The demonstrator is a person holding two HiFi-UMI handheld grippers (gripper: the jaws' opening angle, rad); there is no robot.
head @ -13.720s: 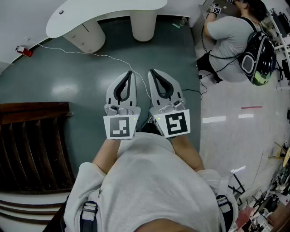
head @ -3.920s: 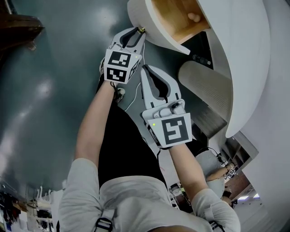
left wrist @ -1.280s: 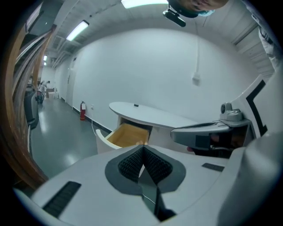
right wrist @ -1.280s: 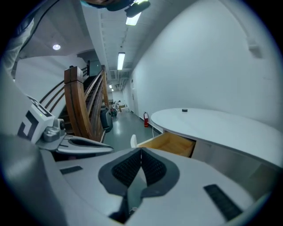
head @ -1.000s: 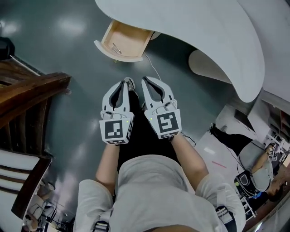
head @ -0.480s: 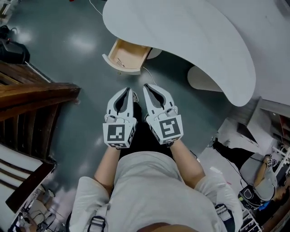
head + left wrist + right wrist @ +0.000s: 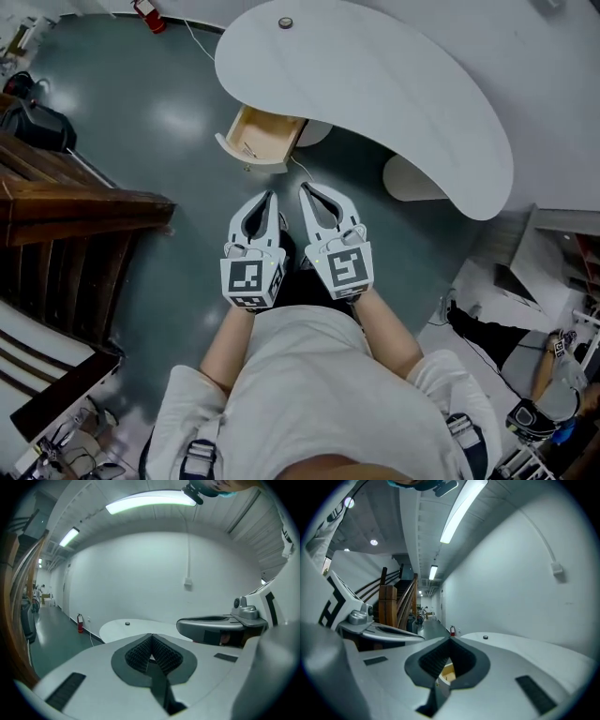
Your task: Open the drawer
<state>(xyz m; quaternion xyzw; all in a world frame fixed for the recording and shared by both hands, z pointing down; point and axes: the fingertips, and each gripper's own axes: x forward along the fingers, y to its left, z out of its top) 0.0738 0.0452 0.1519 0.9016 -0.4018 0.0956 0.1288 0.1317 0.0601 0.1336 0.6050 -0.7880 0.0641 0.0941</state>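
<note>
The left gripper (image 7: 151, 638) has its jaws pressed together with nothing between them. The right gripper (image 7: 450, 641) is the same, ribbed pads meeting at the tip on nothing. The two sit just beside each other in front of the person's chest, pointing toward the far side.

The drawer (image 7: 258, 141) lies beyond both tips and a little to the left, well apart from them, under the near-left edge of the white table (image 7: 375, 84). It stands pulled out with its wooden inside showing; something small lies in it, too small to tell. Its slide axis runs from far right, under the table, to near left, so the front panel faces near left. In the right gripper view the drawer shows below the tips, so it sits lower than they point.

The left gripper is the nearer one. Judging from how the drawer stands, the opening looks done.
</note>
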